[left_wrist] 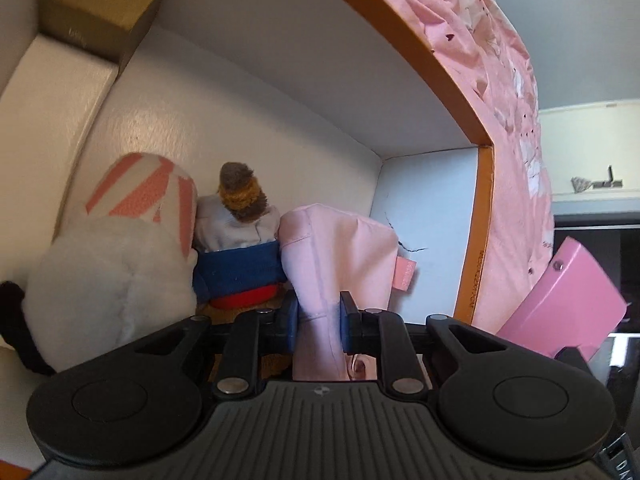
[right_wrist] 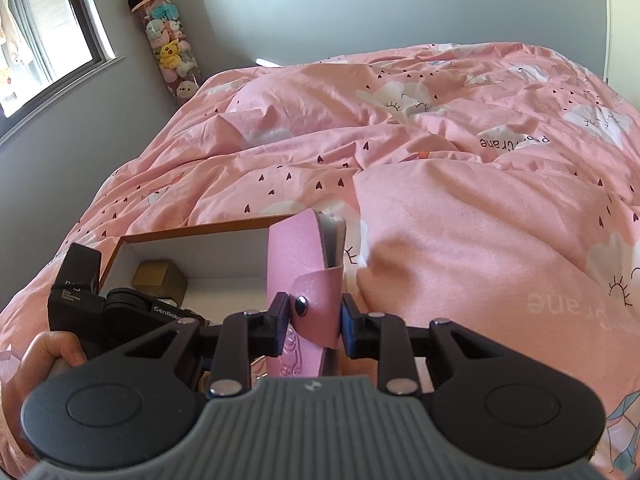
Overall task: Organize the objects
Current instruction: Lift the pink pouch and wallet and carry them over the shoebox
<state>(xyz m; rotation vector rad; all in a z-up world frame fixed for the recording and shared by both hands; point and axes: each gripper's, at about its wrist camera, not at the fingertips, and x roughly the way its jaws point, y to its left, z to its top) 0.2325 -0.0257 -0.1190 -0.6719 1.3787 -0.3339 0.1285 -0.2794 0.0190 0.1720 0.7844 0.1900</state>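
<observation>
Two grippers: the left gripper (left_wrist: pixel 319 320) pinches a soft pale-pink fabric pouch (left_wrist: pixel 336 256) inside the white-walled, orange-rimmed box (left_wrist: pixel 474 216); the right gripper (right_wrist: pixel 315 322) clamps one smooth pink snap-strap notebook (right_wrist: pixel 304 264) above the box's edge. Within sit one fluffy white plush (left_wrist: pixel 108 276), one knitted doll (left_wrist: pixel 240 240) and one gold cardboard cube (left_wrist: pixel 100 4), all on a crumpled pink duvet (right_wrist: pixel 460 208)
</observation>
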